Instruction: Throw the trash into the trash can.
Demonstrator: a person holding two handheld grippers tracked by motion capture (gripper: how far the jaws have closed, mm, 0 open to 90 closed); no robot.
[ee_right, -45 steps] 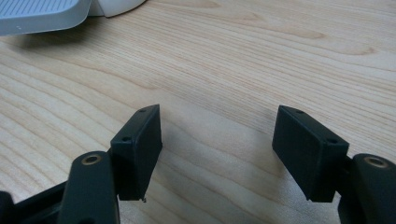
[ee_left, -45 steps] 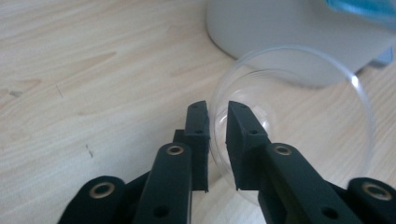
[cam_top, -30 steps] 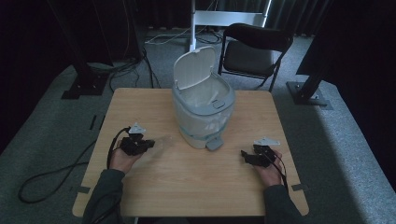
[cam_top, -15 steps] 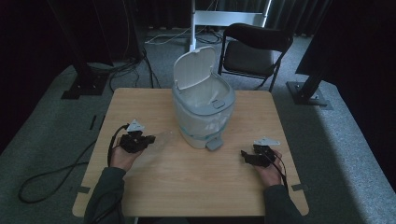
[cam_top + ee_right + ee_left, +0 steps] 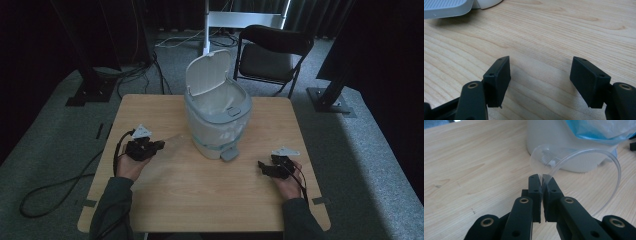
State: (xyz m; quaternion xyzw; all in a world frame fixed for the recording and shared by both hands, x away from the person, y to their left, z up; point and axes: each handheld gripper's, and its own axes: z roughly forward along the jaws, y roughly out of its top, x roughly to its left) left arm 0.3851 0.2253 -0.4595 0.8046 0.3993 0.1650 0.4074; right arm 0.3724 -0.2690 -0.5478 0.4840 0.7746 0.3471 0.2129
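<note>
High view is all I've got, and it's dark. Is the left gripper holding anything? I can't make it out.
Observer: Yes. The left gripper view shows the left gripper shut on a clear plastic cup.
Operator: How is it gripped?
Observer: The cup's thin wall is pinched between the two jaws at the rim, and the cup sticks out ahead of them toward the white bin.
Operator: And the right one?
Observer: The right gripper view shows the right gripper open, with only bare wooden table between its jaws.
</note>
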